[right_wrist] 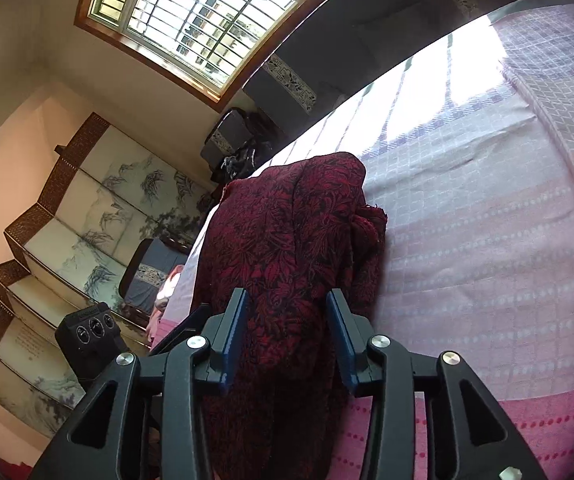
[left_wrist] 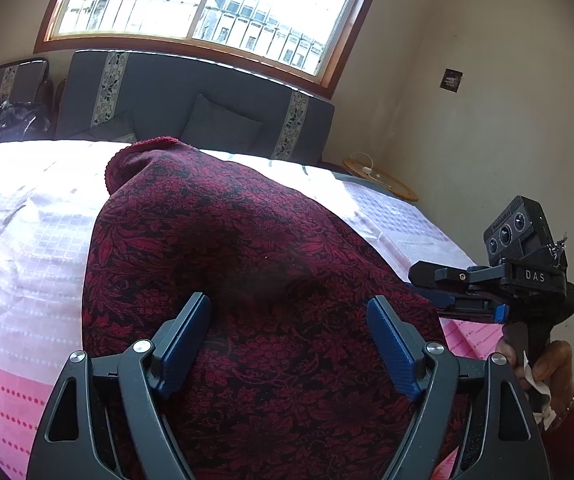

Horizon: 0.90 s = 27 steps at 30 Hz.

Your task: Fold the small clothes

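Red patterned garment [left_wrist: 247, 264], lying on the bed [left_wrist: 27, 240], long axis running away from both tongs; left tongs [left_wrist: 289, 344] and right tongs [right_wrist: 287, 344] released above its near end, equally close.

You have one dark red patterned garment [left_wrist: 255, 264] on one bed [left_wrist: 27, 240] with a pink and white cover. Two claws are in play: the left claw [left_wrist: 289, 316] and the right claw [right_wrist: 287, 320]. One window [left_wrist: 207, 0], one grey cushion [left_wrist: 219, 124] and one folding screen [right_wrist: 87, 216] stand behind.
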Each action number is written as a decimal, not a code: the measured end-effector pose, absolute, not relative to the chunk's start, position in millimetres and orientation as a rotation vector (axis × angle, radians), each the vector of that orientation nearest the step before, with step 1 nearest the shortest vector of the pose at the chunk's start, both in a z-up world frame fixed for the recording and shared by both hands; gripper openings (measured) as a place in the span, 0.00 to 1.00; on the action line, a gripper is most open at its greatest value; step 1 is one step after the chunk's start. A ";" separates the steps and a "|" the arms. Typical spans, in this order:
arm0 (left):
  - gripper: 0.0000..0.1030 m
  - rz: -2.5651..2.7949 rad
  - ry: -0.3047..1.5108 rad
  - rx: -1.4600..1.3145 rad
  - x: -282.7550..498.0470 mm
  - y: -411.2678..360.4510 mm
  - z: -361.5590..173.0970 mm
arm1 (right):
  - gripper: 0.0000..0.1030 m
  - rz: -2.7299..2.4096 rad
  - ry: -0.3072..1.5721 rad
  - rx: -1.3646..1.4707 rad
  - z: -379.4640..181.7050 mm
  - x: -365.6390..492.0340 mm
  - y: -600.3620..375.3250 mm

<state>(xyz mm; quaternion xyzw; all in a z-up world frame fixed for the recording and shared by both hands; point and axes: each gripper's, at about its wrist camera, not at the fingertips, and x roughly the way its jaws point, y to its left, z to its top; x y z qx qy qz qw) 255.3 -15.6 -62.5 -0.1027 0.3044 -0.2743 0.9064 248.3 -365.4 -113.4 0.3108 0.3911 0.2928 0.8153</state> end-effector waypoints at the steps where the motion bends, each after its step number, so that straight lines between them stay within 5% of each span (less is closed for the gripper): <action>1: 0.78 -0.567 0.627 -0.213 255.4 -15.4 -62.7 | 0.44 0.623 0.859 0.647 -114.9 245.9 -361.1; 5: 0.78 -0.567 0.617 -0.243 254.9 -10.5 -63.7 | 0.42 0.607 0.936 0.567 -125.9 247.0 -339.7; 8: 0.78 -0.547 0.606 -0.268 255.1 -6.7 -64.0 | 0.22 0.619 0.943 0.556 -126.3 253.5 -328.8; 12: 0.79 -0.525 0.586 -0.350 265.0 4.1 -60.5 | 0.17 0.605 0.878 0.507 -107.2 269.1 -319.9; 23: 0.80 -0.535 0.589 -0.230 260.0 -8.3 -66.8 | 0.17 0.600 0.841 0.670 -145.6 262.6 -341.8; 27: 0.80 -0.539 0.591 -0.230 260.7 -8.2 -66.4 | 0.30 0.618 0.859 0.726 -151.7 270.1 -346.5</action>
